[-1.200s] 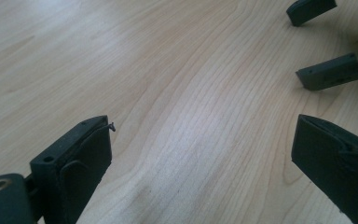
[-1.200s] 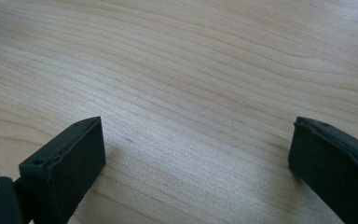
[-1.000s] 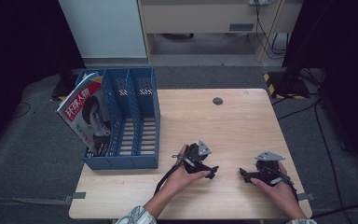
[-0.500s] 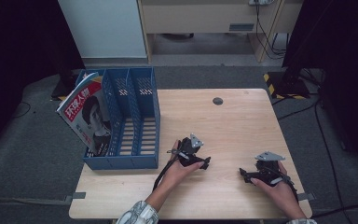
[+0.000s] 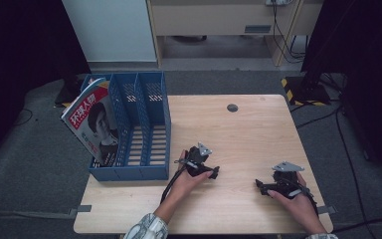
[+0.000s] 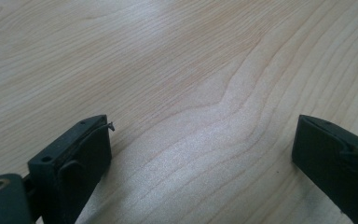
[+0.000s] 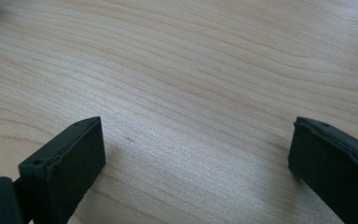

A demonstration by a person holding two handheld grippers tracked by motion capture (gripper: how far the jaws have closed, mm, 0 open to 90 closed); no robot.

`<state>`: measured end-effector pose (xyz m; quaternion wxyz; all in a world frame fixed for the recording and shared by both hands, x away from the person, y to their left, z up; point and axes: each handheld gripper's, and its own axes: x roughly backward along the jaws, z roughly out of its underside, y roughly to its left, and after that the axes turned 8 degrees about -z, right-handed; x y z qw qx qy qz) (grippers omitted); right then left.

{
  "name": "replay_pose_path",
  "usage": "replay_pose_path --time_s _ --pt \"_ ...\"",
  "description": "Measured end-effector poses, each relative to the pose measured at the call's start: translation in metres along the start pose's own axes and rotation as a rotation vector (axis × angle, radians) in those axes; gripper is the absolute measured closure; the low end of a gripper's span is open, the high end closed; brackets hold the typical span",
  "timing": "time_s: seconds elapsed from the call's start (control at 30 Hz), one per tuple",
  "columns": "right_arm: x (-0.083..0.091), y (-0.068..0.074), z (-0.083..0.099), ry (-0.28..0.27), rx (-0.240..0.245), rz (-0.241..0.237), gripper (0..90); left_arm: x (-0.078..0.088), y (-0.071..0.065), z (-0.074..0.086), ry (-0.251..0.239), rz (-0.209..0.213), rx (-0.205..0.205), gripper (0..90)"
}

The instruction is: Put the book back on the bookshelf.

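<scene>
Blue file rack (image 5: 151, 130) holds our magazine (image 5: 90, 125) at the desk's (image 5: 248, 134) far left; left tongs (image 5: 215, 173), jaws spread, lie nearer; right tongs (image 5: 259, 185) spread, empty.

Two black grippers are seen, the left gripper (image 5: 210, 171) and the right gripper (image 5: 264, 186), each topped by a grey three-cornered plate. Blocky black jaws with small screw holes are shown, and a patterned sleeve (image 5: 143, 230) is worn.
</scene>
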<state>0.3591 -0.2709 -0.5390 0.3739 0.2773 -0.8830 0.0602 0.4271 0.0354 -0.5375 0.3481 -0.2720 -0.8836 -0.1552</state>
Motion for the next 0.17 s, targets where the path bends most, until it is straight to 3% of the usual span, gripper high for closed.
replay_pose_path --time_s 0.17 --pt "0.0 0.0001 0.0001 -0.001 0.0 0.002 4.2 -0.0008 -0.001 -0.0004 0.007 -0.004 -0.01 2.3"
